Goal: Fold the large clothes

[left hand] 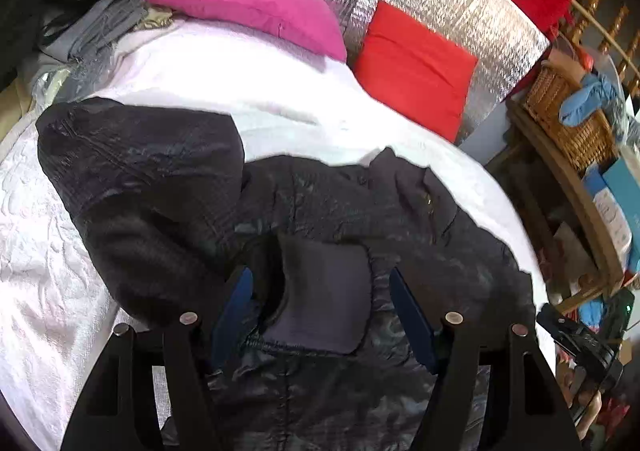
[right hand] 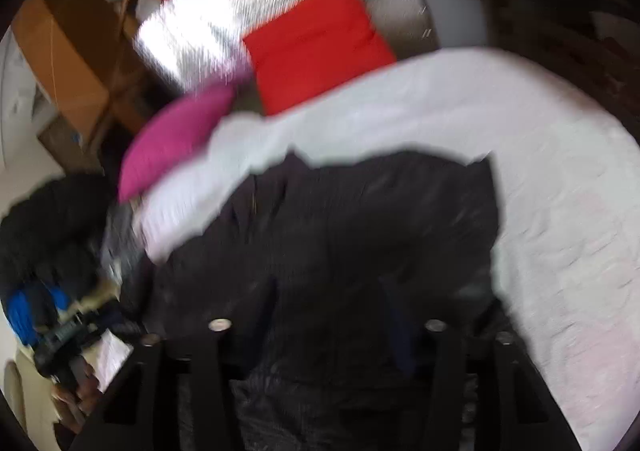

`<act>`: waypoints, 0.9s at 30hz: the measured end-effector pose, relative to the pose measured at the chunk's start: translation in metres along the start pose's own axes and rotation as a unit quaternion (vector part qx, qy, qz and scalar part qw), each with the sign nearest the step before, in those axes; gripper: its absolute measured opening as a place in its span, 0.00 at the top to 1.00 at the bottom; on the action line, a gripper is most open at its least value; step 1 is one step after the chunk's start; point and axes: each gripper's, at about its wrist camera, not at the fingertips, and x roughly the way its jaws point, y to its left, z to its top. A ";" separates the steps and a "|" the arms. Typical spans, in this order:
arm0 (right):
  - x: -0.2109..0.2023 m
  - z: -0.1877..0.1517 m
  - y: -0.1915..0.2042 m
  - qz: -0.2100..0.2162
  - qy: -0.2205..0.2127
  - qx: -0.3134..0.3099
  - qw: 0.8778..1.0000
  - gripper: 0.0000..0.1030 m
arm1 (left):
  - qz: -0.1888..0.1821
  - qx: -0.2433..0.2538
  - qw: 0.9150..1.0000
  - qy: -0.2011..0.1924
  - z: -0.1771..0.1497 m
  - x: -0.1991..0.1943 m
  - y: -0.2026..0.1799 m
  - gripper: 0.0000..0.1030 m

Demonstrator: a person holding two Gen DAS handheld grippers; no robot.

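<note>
Left gripper (left hand: pixel 320 311) nearest: jaws wide apart, astride grey cuff patch (left hand: pixel 328 291) of black jacket (left hand: pixel 160 187), pads not pressing, nothing held. Right gripper (right hand: pixel 328 315) blurred over same jacket; jaws parted, no cloth seen pinched. Jacket lies rumpled across near edge of white bed (left hand: pixel 52 251), sleeve flopped toward left edge. Pink pillow (left hand: pixel 248 7), red pillow (left hand: pixel 412 67) at head end. Judgement: smooth body flat first, pinch sleeve at cuff, fold inward, keep edges aligned.
</note>
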 end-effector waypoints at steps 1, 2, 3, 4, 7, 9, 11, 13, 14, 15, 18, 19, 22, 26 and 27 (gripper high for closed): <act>0.012 -0.004 0.008 -0.013 0.016 -0.013 1.000 0.53 | 0.004 0.004 1.000 0.008 -0.002 0.005 0.000 0.31; 0.019 -0.008 0.012 -0.016 0.028 -0.019 0.999 0.53 | 0.010 0.008 1.000 0.017 -0.004 0.010 0.000 0.31; 0.025 -0.010 0.013 -0.017 0.038 -0.021 0.999 0.53 | 0.020 0.013 0.999 0.026 -0.007 0.018 -0.001 0.31; 0.033 -0.014 0.016 -0.017 0.053 -0.023 0.998 0.53 | 0.026 0.017 0.999 0.030 -0.009 0.025 -0.003 0.32; 0.059 -0.024 0.023 -0.039 0.107 -0.032 0.993 0.53 | 0.060 0.054 0.996 0.047 -0.018 0.040 -0.012 0.40; 0.065 -0.028 0.025 -0.049 0.109 -0.037 0.992 0.53 | 0.078 0.068 0.992 0.073 -0.024 0.053 -0.015 0.44; 0.061 -0.024 0.027 -0.034 0.100 -0.030 0.994 0.53 | 0.085 0.061 0.991 0.089 -0.026 0.061 -0.012 0.44; 0.049 -0.020 0.033 -0.005 0.069 -0.030 0.997 0.53 | 0.081 0.063 0.991 0.086 -0.025 0.055 -0.014 0.45; 0.044 -0.020 0.039 0.006 0.053 -0.038 0.998 0.52 | 0.075 0.065 0.992 0.082 -0.024 0.050 -0.015 0.45; 0.040 -0.020 0.044 0.014 0.043 -0.045 0.998 0.51 | 0.062 0.069 0.993 0.073 -0.022 0.041 -0.017 0.45; 0.049 -0.023 0.055 0.028 0.052 -0.060 0.996 0.48 | 0.018 0.068 0.996 0.047 -0.013 0.012 -0.017 0.44; 0.062 -0.028 0.056 0.021 0.076 -0.060 0.995 0.48 | 0.006 0.064 0.997 0.036 -0.011 0.003 -0.014 0.40; 0.082 -0.041 0.053 -0.006 0.114 -0.072 0.991 0.48 | -0.009 0.035 0.999 -0.006 0.002 -0.033 0.010 0.30; 0.064 -0.034 0.057 0.037 0.085 -0.052 0.994 0.48 | 0.004 -0.039 0.997 -0.061 0.022 -0.069 0.066 0.18; 0.059 -0.032 0.057 0.045 0.073 -0.052 0.995 0.48 | 0.009 -0.065 0.995 -0.070 0.025 -0.074 0.082 0.16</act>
